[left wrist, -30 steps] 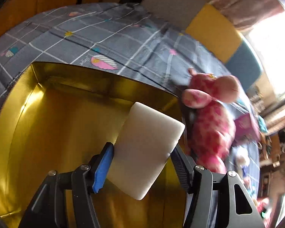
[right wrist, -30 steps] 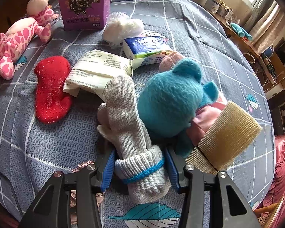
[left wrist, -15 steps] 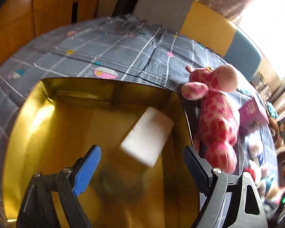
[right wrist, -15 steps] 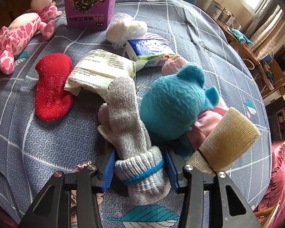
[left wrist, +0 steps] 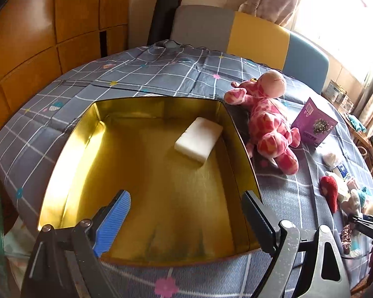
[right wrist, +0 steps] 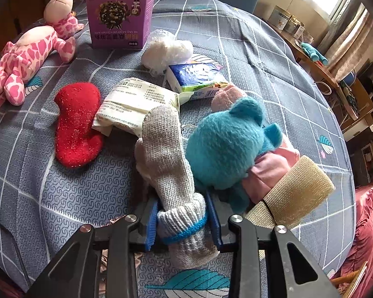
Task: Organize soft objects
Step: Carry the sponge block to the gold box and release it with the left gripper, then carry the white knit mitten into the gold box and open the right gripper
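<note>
A white foam block (left wrist: 198,139) lies loose inside the gold tin (left wrist: 69,149), near its far right corner. My left gripper (left wrist: 185,195) hangs over the tin's near side; its jaws are opening and nothing is between them. In the right wrist view, a grey knitted glove (right wrist: 166,154) with a blue-edged cuff lies on the patterned cloth against a teal plush toy (right wrist: 228,144). My right gripper (right wrist: 181,206) is shut on the glove's cuff, and both pads squeeze the knit.
A pink spotted giraffe toy (left wrist: 271,124) lies just right of the tin. Around the glove are a red sock (right wrist: 74,121), a white packet (right wrist: 134,104), a tissue pack (right wrist: 196,79), a white mesh puff (right wrist: 166,49), a purple box (right wrist: 119,17) and a beige woven roll (right wrist: 296,193).
My left gripper opened, and the foam block dropped into the tin. The gripper then pulled back from it. My right gripper closed tighter on the glove's cuff without shifting.
</note>
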Available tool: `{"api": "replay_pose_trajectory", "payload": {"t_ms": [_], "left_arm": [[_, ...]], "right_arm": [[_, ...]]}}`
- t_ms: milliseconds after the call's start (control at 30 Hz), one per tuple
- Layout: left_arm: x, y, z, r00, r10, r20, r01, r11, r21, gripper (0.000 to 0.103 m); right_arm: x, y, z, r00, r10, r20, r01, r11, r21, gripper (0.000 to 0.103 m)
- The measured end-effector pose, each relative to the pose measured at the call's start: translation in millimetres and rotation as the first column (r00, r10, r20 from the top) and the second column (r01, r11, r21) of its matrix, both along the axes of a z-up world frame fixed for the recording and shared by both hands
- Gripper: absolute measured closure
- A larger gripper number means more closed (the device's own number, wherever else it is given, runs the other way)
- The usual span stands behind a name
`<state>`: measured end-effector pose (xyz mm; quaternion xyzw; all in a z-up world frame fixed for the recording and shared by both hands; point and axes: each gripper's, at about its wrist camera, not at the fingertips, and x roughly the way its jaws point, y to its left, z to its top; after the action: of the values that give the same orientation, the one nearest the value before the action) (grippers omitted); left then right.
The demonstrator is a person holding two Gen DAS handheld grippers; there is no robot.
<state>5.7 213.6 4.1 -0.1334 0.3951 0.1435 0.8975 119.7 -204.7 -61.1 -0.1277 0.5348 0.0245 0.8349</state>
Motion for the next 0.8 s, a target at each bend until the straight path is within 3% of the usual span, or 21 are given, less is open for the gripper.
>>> {"api": "replay_pose_trajectory", "payload": {"t_ms": [267, 500, 667, 800], "left_arm": [[-23.4, -2.9, 1.7, 1.000, 0.021, 0.009, -0.021, 1.000, 0.009, 0.010], [-32.7, 0.0, 3.8, 0.999, 0.033, 0.022, -0.034, 0.999, 0.016, 0.010], [-37.1, 6.7, 3.9, 0.998, 0.051, 0.024, -0.051, 0.999, 0.014, 0.010], [-40.5, 11.8, 1.8, 0.998, 0.063, 0.020, -0.063, 0.998, 0.004, 0.009]], "right_arm": [[-15.3, 20.0, 28.5, 0.996, 0.015, 0.087, -0.020, 0.998, 0.060, 0.070], [-18.6, 56.0, 62.5, 0.984, 0.079, 0.162, -0.103, 0.985, 0.141, 0.070], [-21.5, 107.2, 82.5, 0.966, 0.185, 0.179, -0.225, 0.944, 0.242, 0.070], [-30.0, 161.1, 88.9, 0.943, 0.289, 0.162, -0.328, 0.885, 0.331, 0.070]]}}
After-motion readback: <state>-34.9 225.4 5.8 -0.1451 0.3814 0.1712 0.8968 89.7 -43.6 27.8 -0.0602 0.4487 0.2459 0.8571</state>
